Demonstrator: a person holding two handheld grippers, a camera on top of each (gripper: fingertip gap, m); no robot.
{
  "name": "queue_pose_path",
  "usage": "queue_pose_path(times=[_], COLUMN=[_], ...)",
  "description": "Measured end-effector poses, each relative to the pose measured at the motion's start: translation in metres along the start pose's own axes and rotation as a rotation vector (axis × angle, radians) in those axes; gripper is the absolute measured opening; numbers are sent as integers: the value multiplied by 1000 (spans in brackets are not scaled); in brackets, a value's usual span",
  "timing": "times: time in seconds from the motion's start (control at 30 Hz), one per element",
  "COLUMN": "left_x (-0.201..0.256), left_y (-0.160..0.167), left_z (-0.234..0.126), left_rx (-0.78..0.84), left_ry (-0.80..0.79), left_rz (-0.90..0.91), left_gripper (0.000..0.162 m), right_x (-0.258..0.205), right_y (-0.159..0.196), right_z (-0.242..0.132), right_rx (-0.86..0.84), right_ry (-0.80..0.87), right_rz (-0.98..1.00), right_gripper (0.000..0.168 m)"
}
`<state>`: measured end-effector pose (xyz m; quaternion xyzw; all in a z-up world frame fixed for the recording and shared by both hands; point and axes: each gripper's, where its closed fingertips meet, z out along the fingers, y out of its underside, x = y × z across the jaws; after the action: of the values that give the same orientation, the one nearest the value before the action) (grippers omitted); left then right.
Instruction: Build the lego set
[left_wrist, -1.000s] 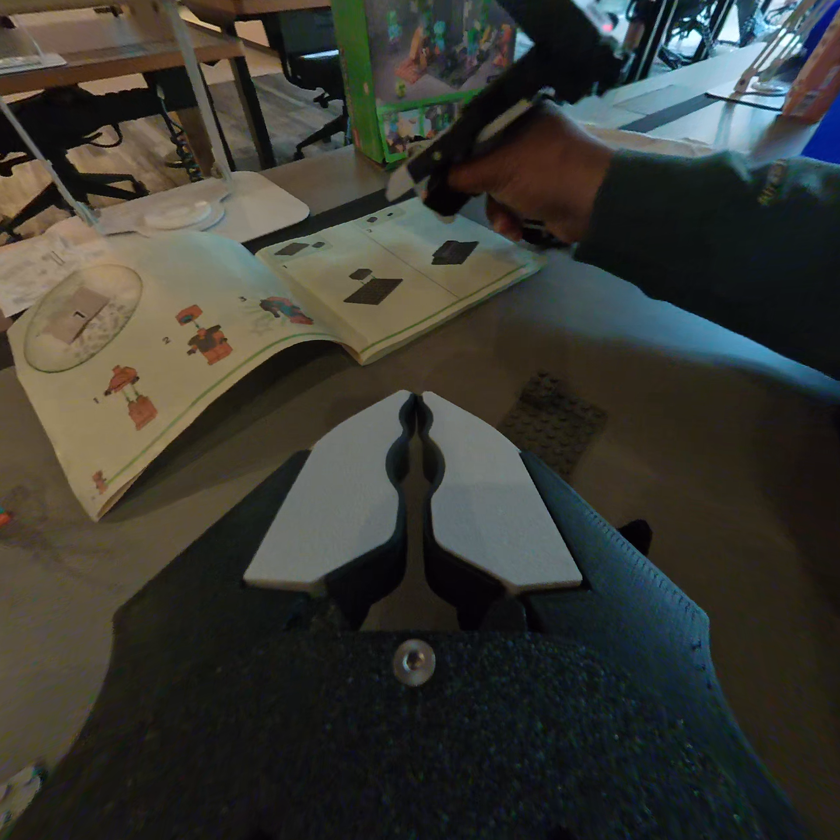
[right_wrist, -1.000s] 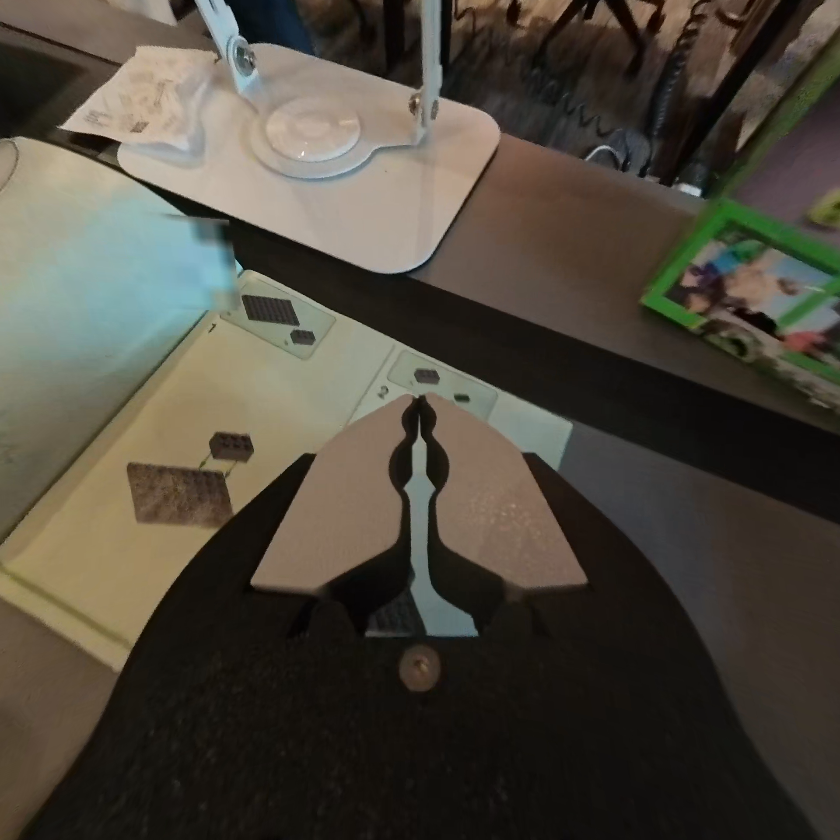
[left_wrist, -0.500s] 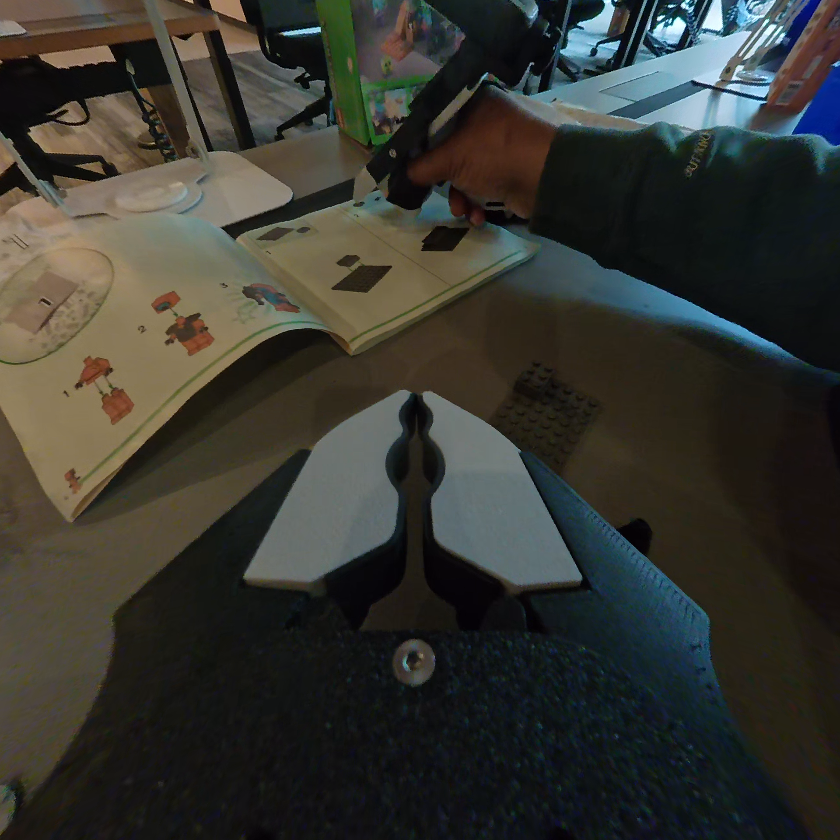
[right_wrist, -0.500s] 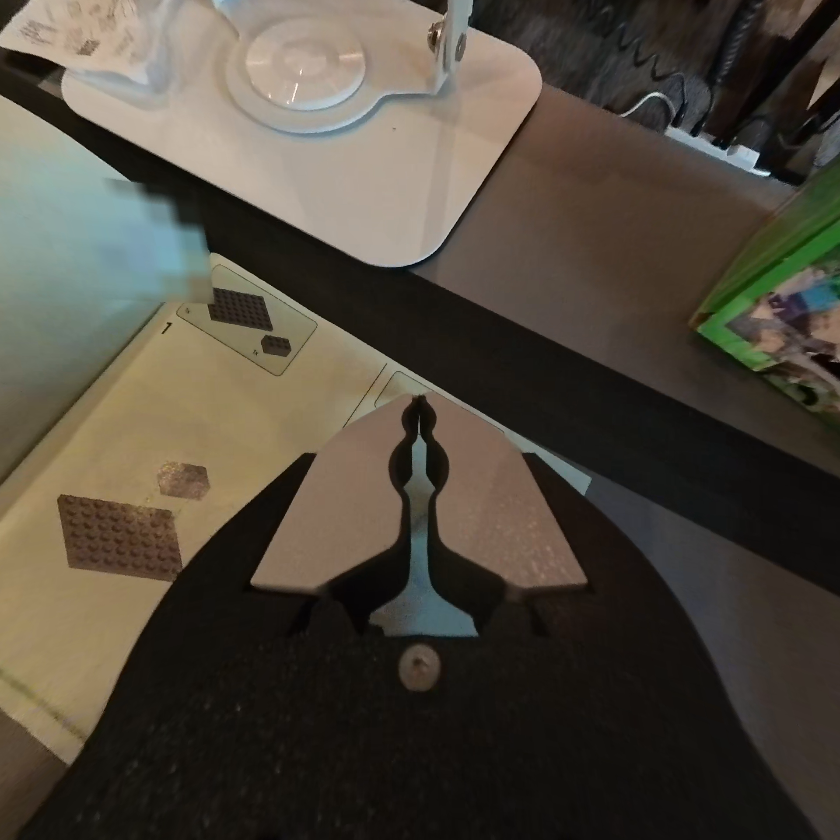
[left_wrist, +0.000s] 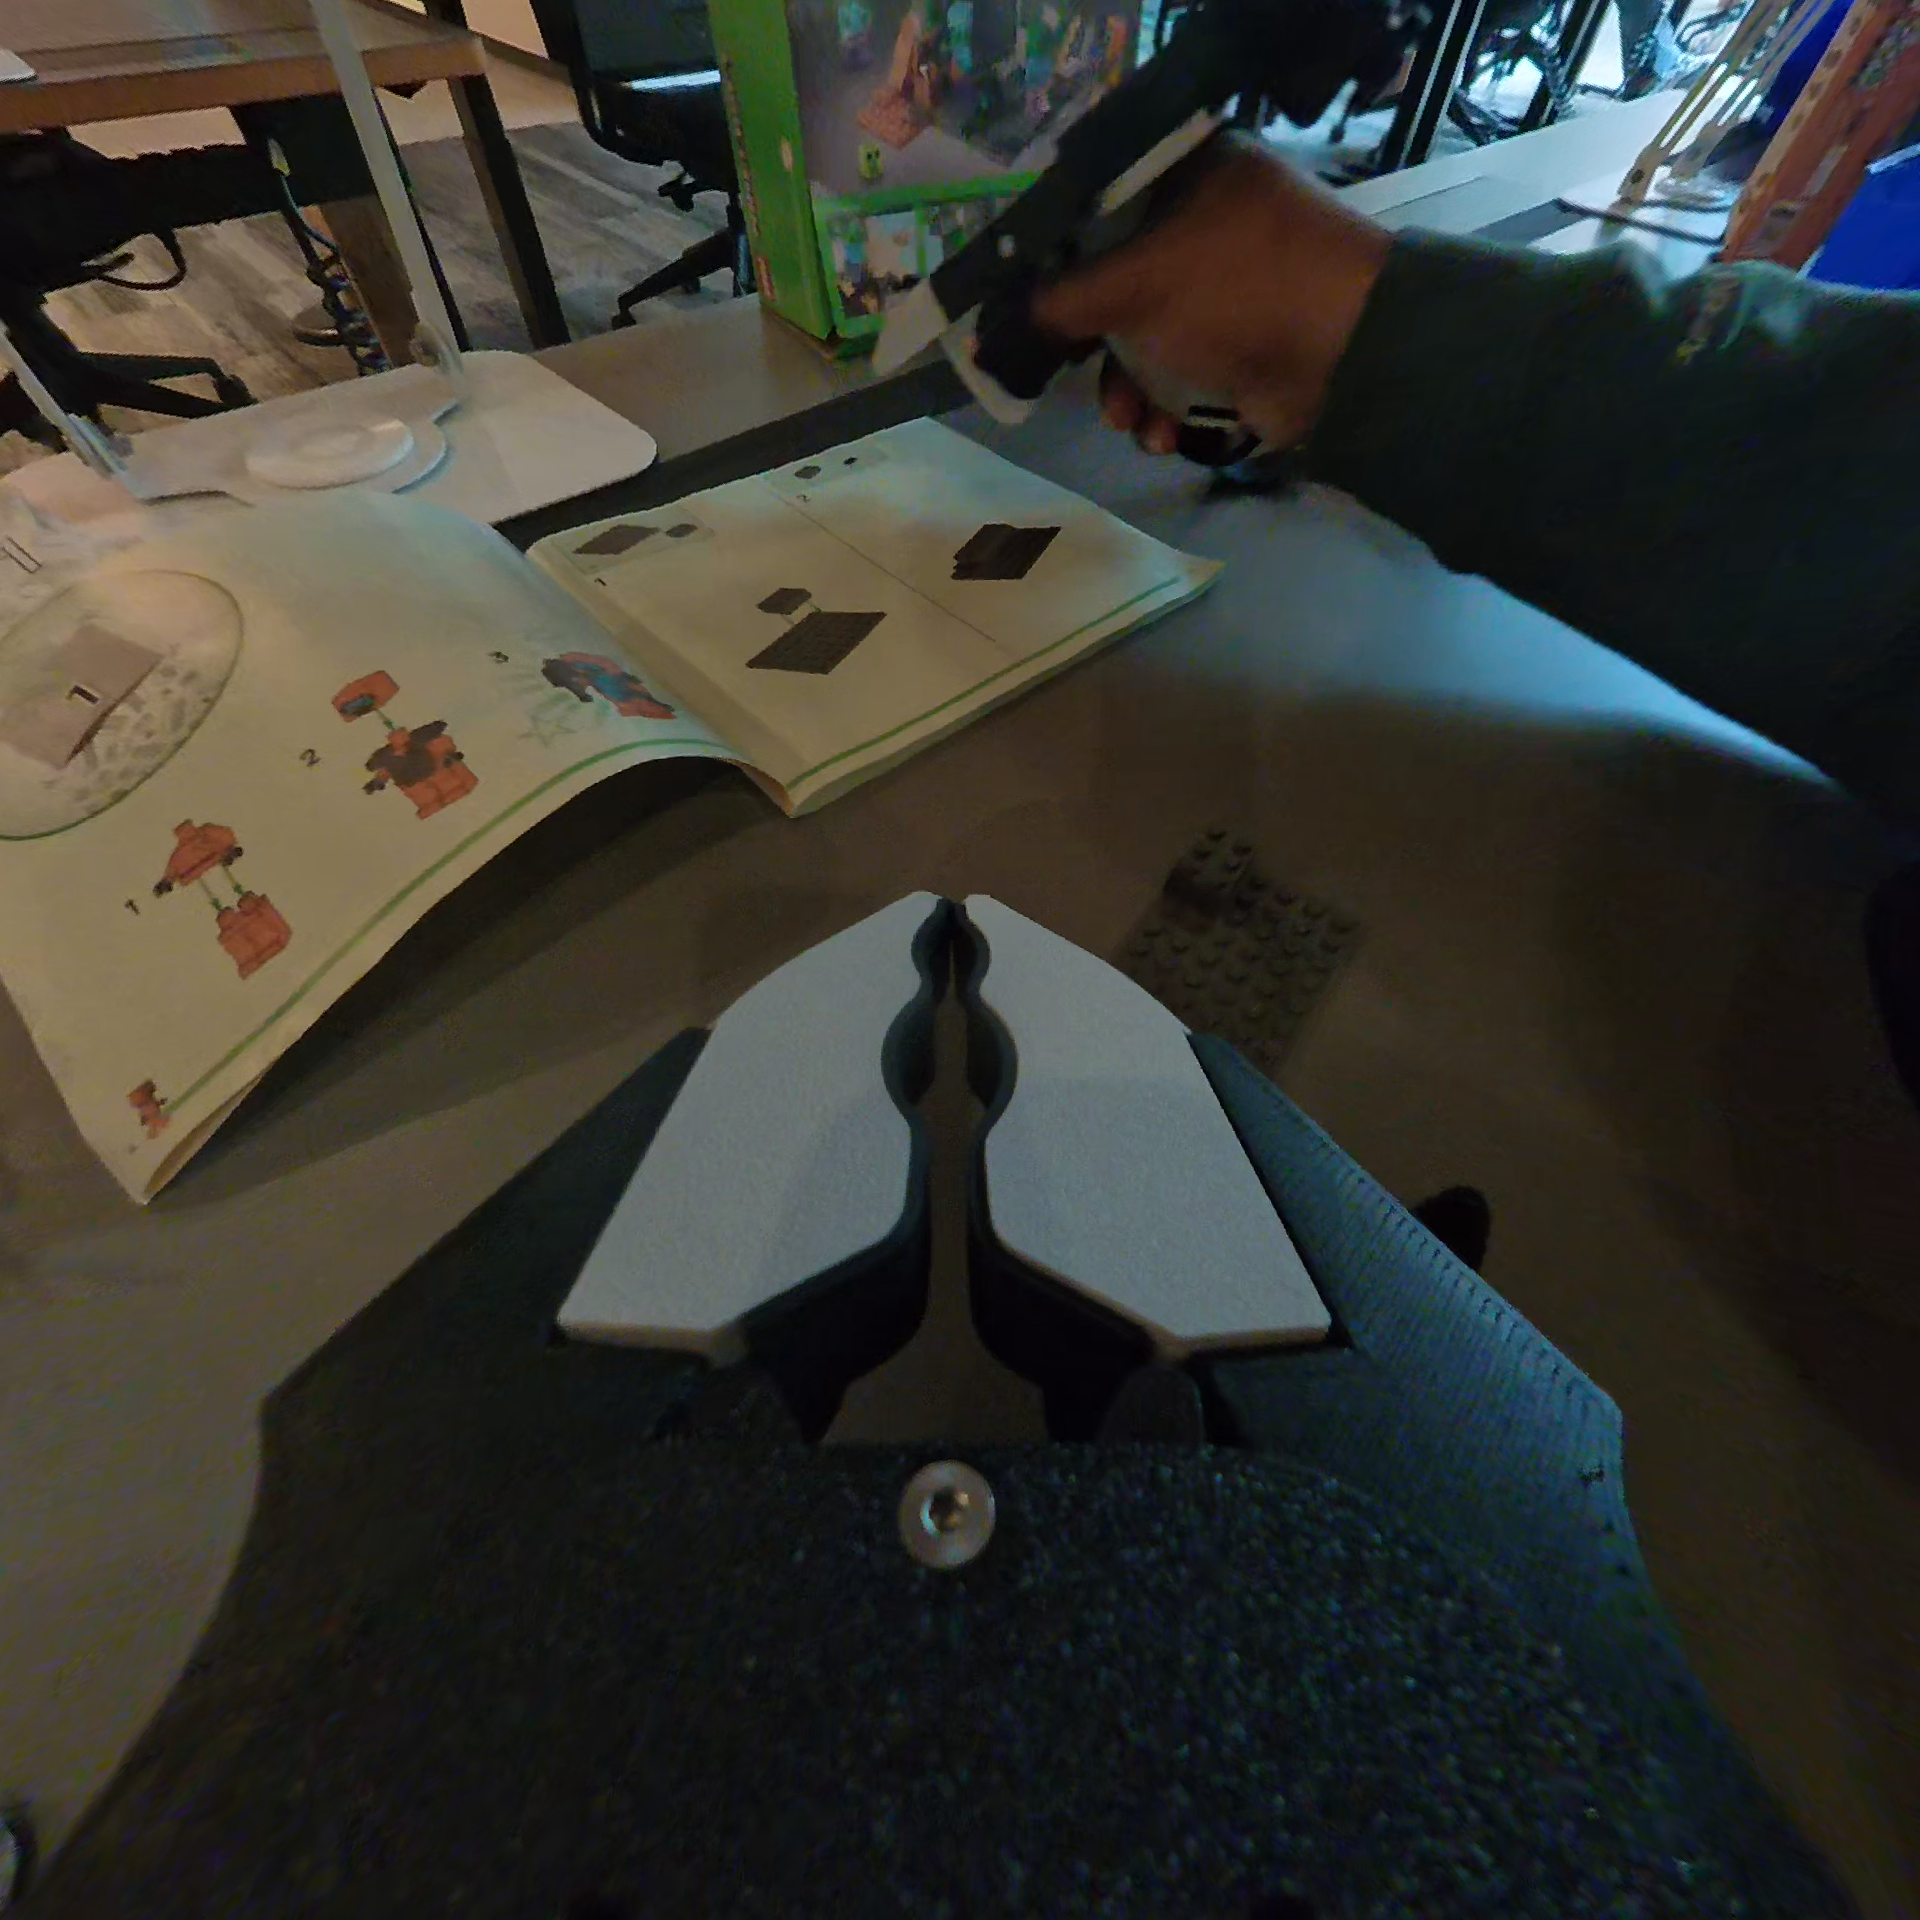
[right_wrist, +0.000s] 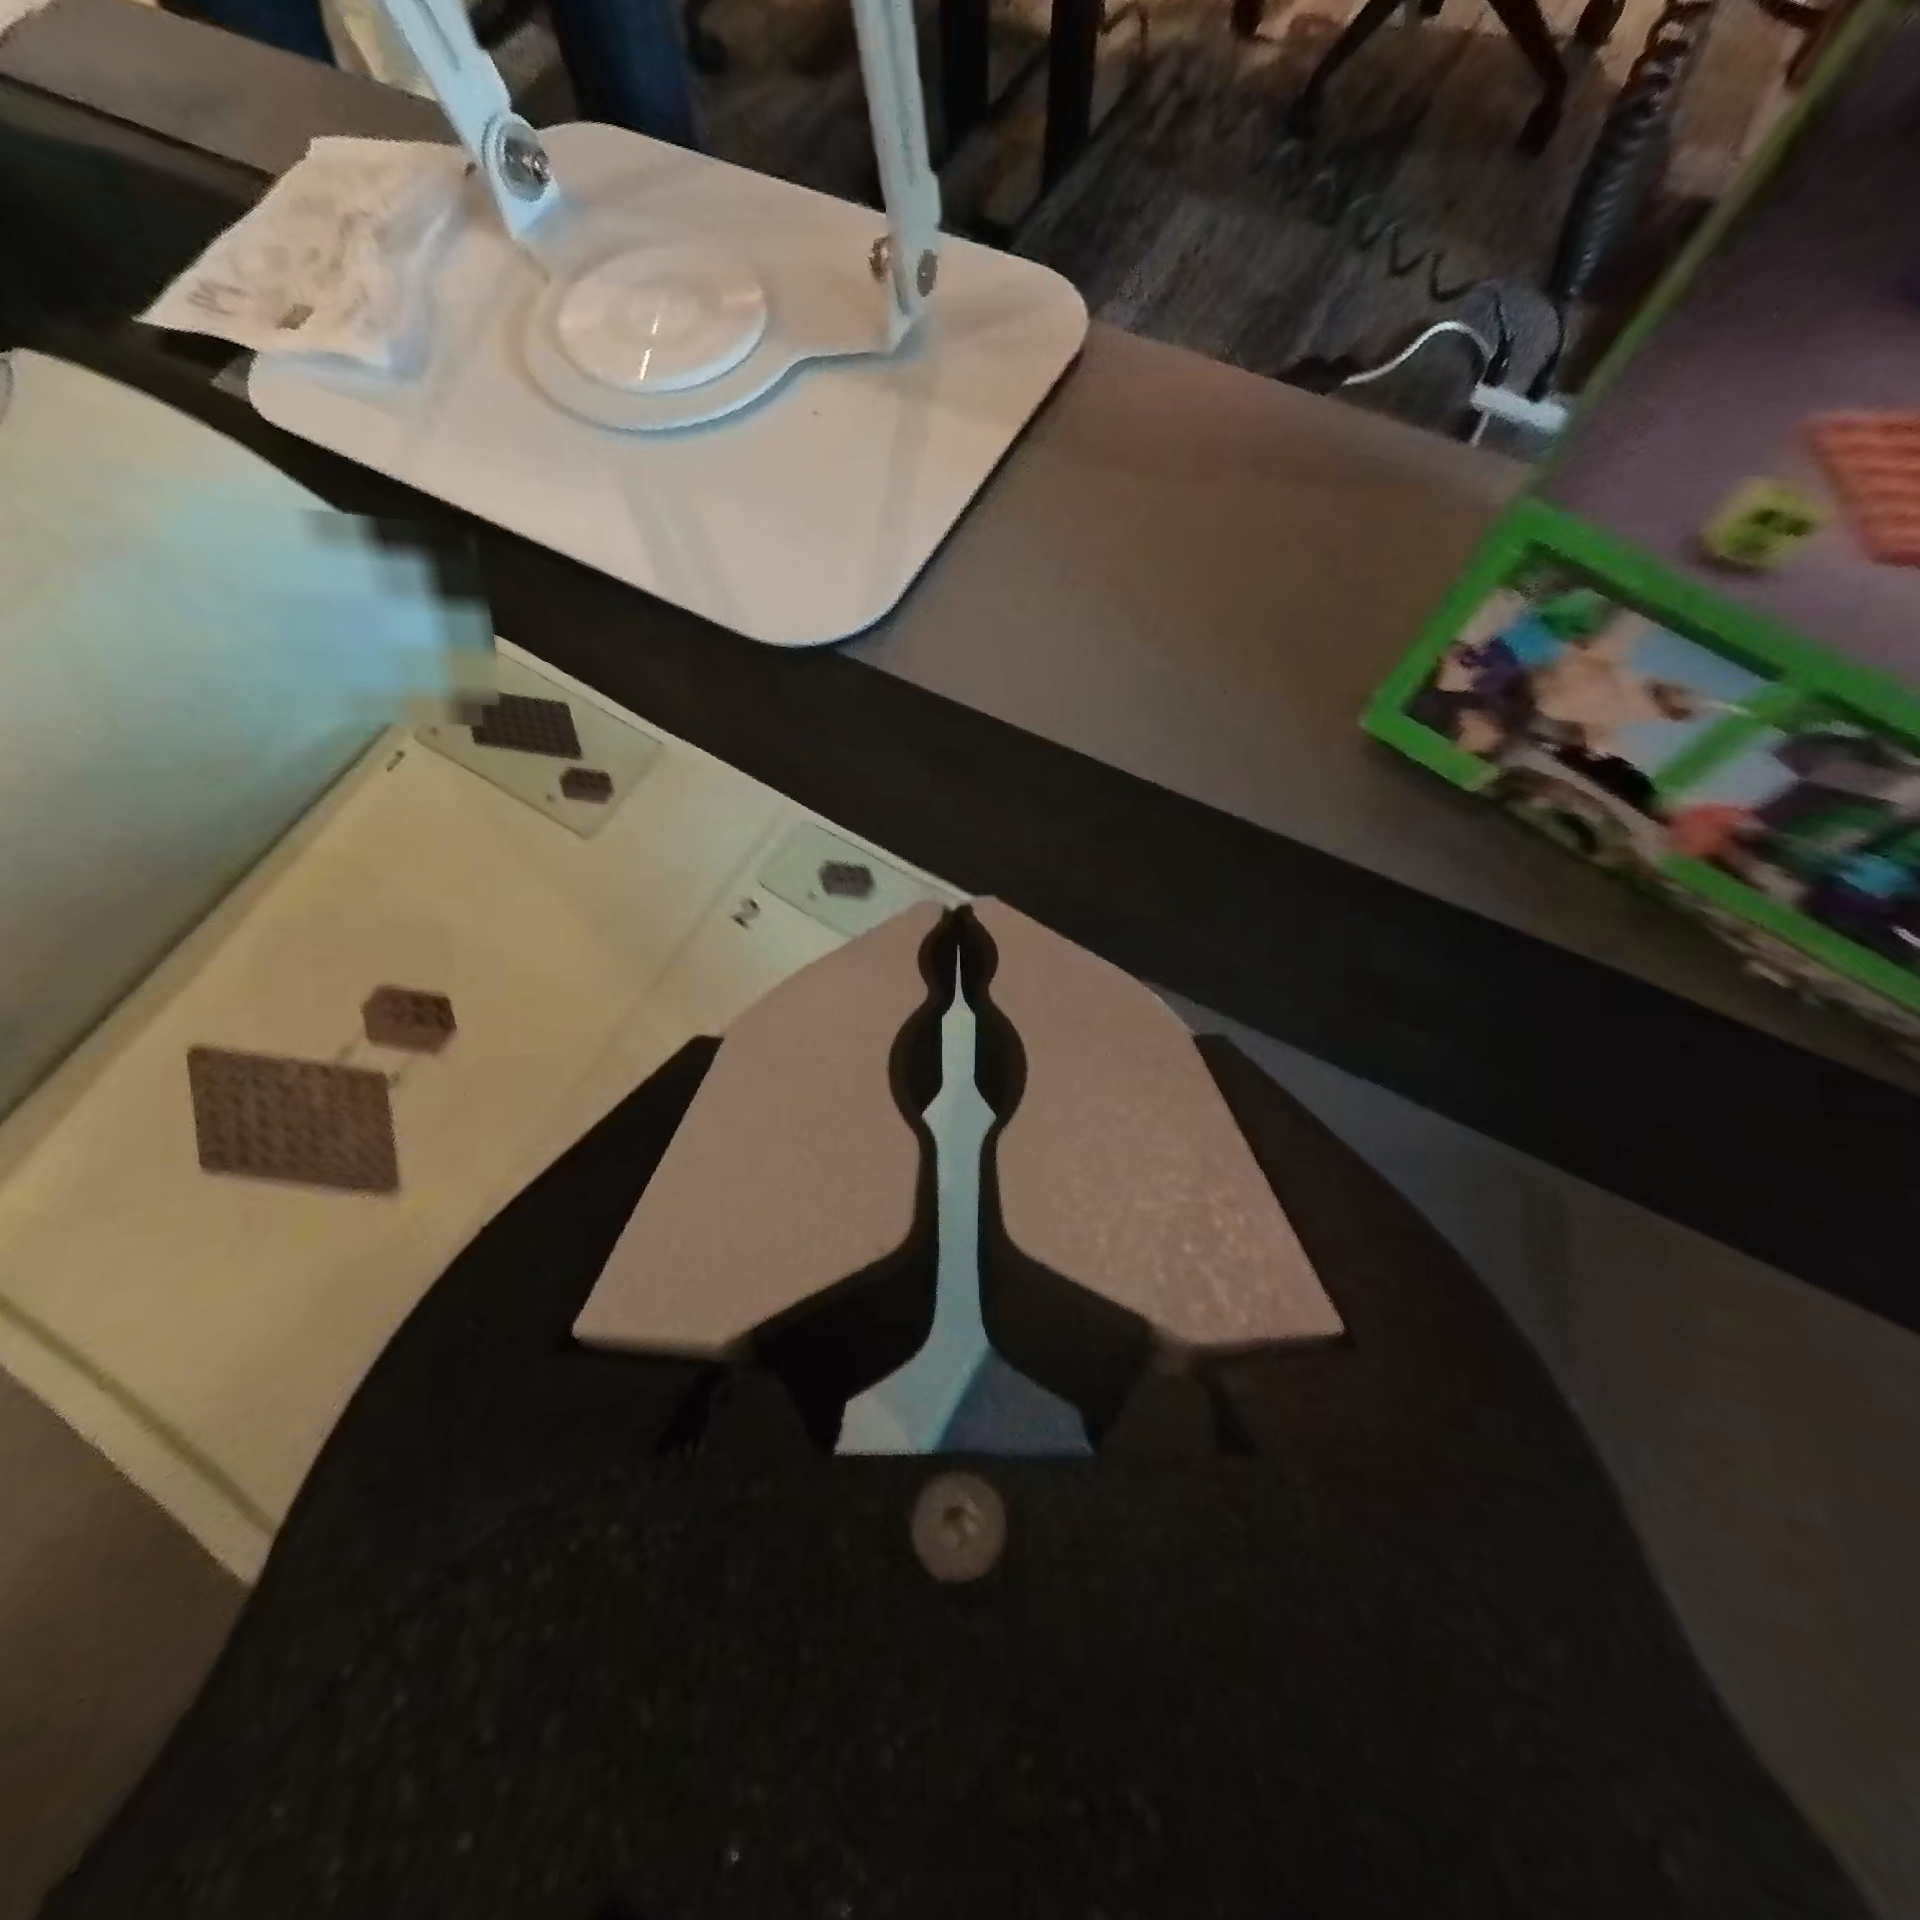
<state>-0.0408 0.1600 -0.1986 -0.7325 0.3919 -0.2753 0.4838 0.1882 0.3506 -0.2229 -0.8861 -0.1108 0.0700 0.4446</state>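
Left claw (left_wrist: 951, 914) pinched together, empty (gray plate (left_wrist: 1236, 951) just beside); right claw (right_wrist: 961, 920) likewise, above the booklet (right_wrist: 436, 1039).

Dark grey studded plate (left_wrist: 1242, 951) on a grey-brown table (left_wrist: 1455, 1299); cream booklet (left_wrist: 623, 665) edged in green, printed with orange-red figures and dark grey bricks. Bright green box (right_wrist: 1662, 769) with colourful pictures, glossy white stand (right_wrist: 665, 436), dark green sleeve (left_wrist: 1621, 436), black grippers with pale grey fingers (left_wrist: 769, 1143).

Office or shared workspace: rows of long desks (left_wrist: 1475, 187), rolling chairs (left_wrist: 665, 125) on wood-look floor (left_wrist: 582, 208), white lamp base (right_wrist: 665, 416) on the grey table (left_wrist: 1455, 727), power strip with cables (right_wrist: 1496, 395) underneath.
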Motion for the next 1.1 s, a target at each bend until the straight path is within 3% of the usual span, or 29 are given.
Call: queue_pose_path(times=[0.43, 0.57, 0.63, 1.1], left_x=[-12, -12, -11, -9], left_y=[12, 13, 12, 12], left_z=[7, 9, 8, 7], left_rx=[-47, -50, -45, -43], left_ry=[-54, -58, -57, -35], left_rz=[-10, -2, -1, -7], left_gripper=[0, 0, 0, 0], right_x=[-4, -7, -7, -6], right_y=[14, 18, 14, 19], right_z=[3, 9, 11, 25], right_rx=[55, 7, 24, -69], right_ry=[-98, -104, -88, -31], right_rz=[-57, -44, -72, -139], right_gripper=[0, 13, 0, 0])
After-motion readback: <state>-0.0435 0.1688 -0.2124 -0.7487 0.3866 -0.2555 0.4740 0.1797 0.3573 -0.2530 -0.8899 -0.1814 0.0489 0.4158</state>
